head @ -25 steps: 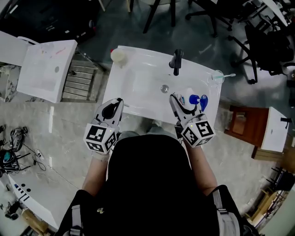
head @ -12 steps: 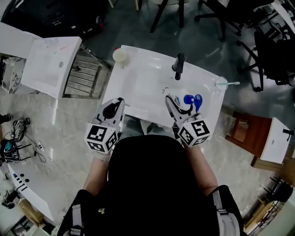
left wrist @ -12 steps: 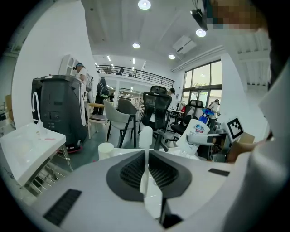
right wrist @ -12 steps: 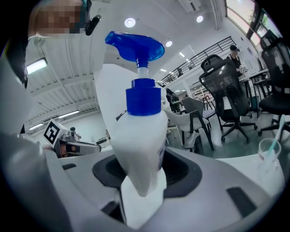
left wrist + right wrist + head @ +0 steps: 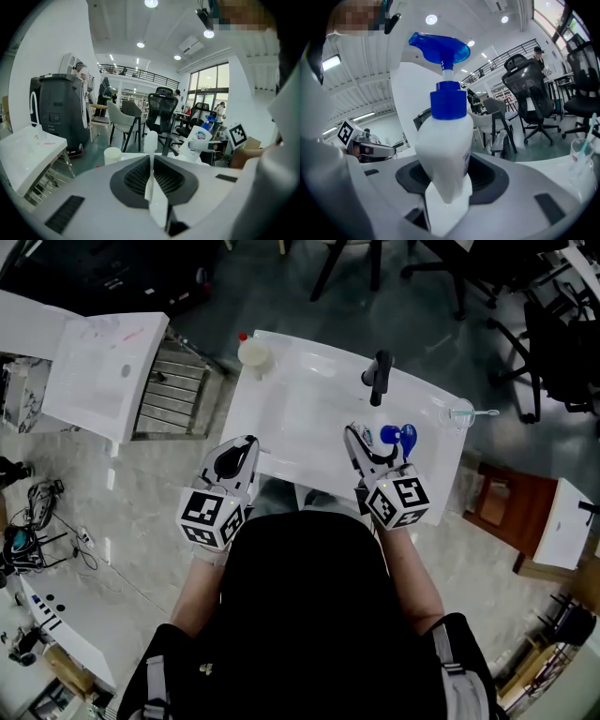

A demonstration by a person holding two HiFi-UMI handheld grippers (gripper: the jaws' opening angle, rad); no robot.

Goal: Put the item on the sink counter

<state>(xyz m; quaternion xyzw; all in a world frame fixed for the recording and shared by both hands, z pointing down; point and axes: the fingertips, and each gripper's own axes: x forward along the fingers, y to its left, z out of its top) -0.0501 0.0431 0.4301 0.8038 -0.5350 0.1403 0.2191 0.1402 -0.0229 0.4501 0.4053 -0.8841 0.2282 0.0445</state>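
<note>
Here the right gripper (image 5: pixel 364 448) clamps the white pump bottle (image 5: pixel 443 150) (blue pump head upward) over the right part of the sink (image 5: pixel 300 399), near the faucet (image 5: pixel 379 378). The left gripper (image 5: pixel 239 454), jaws pressed together on nothing, sits at the sink's front edge.

Over the sink: a white pump bottle (image 5: pixel 443 140) with a blue head stands upright, clamped in the right tool (image 5: pixel 445 190); black office chairs (image 5: pixel 530 93) stand behind, a clear cup (image 5: pixel 580 157) at right.
</note>
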